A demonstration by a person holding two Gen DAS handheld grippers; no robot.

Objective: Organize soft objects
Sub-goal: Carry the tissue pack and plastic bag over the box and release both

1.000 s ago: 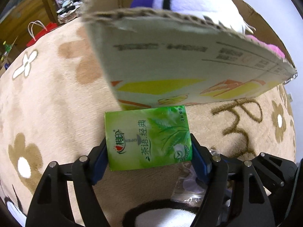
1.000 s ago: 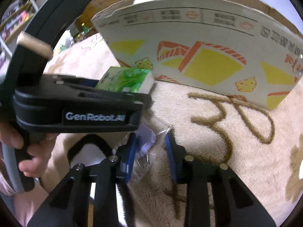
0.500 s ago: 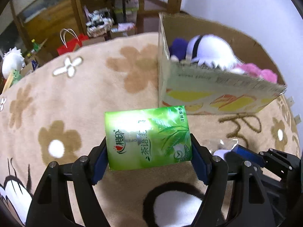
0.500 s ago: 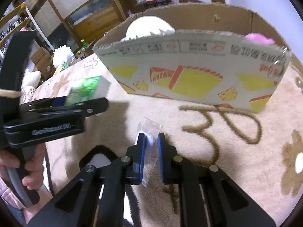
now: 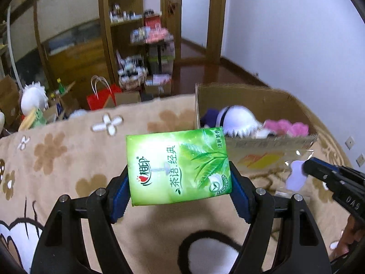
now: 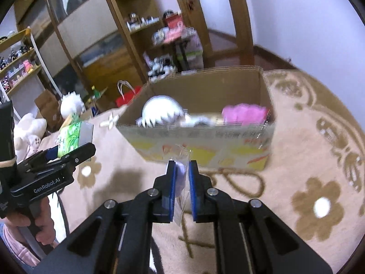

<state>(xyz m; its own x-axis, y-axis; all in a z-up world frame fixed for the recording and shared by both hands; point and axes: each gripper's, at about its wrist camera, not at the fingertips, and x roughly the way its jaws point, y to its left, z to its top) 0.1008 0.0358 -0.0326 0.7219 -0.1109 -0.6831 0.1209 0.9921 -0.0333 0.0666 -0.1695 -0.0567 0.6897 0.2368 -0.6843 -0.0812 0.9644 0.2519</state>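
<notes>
My left gripper (image 5: 179, 182) is shut on a green tissue pack (image 5: 178, 166) and holds it in the air above the beige flowered carpet (image 5: 68, 159). It also shows in the right wrist view (image 6: 73, 139). My right gripper (image 6: 181, 171) is shut on a small clear plastic bag (image 6: 181, 182) with something pale lilac inside, also seen in the left wrist view (image 5: 296, 175). The open cardboard box (image 6: 205, 141) stands ahead of both grippers, holding a white plush (image 6: 159, 111), a pink plush (image 6: 244, 113) and a purple one (image 5: 209, 117).
Wooden shelving (image 6: 141, 27) and a cluttered rack (image 5: 150, 52) stand beyond the carpet. A red paper bag (image 5: 100, 96) and plush toys (image 6: 29, 127) lie at the far left edge. A white wall (image 5: 296, 34) runs along the right.
Both grippers have risen and pulled back from the box with their loads, so the box now appears smaller, lower and its contents are visible.
</notes>
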